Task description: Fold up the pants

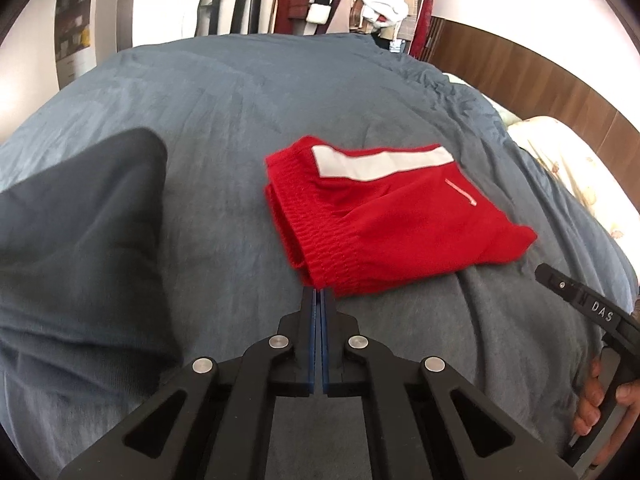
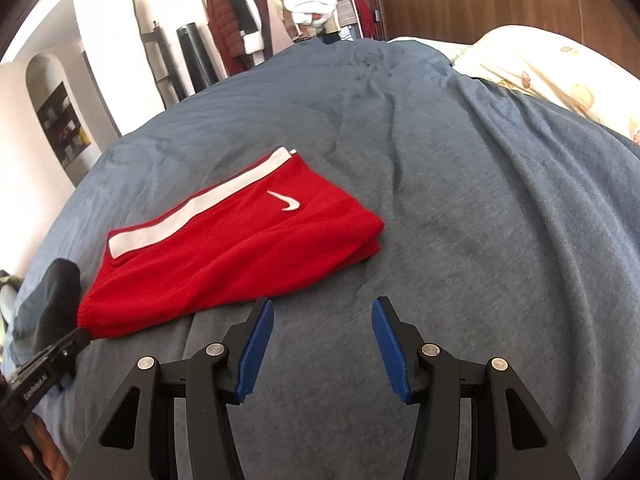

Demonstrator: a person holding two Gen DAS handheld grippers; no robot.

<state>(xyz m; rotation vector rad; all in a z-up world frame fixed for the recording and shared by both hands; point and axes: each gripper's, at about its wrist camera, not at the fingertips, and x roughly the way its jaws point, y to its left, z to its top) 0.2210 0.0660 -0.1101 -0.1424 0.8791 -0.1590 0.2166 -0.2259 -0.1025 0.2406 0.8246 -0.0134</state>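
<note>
The red pants (image 1: 384,220) with a white side stripe lie folded into a compact bundle on the grey-blue bedspread (image 1: 224,120); they also show in the right wrist view (image 2: 236,252) with a white logo on top. My left gripper (image 1: 319,294) is shut, its tips at the near waistband corner of the bundle, with no cloth visibly between the pads. In the right wrist view it (image 2: 80,338) touches the same corner. My right gripper (image 2: 323,312) is open and empty over bare bedspread, just right of the pants.
A dark folded garment (image 1: 80,216) lies on the bed left of the pants. A cream floral pillow (image 2: 560,76) sits at the wooden headboard (image 1: 540,80). A clothes rack (image 2: 280,4) stands beyond the bed's far edge.
</note>
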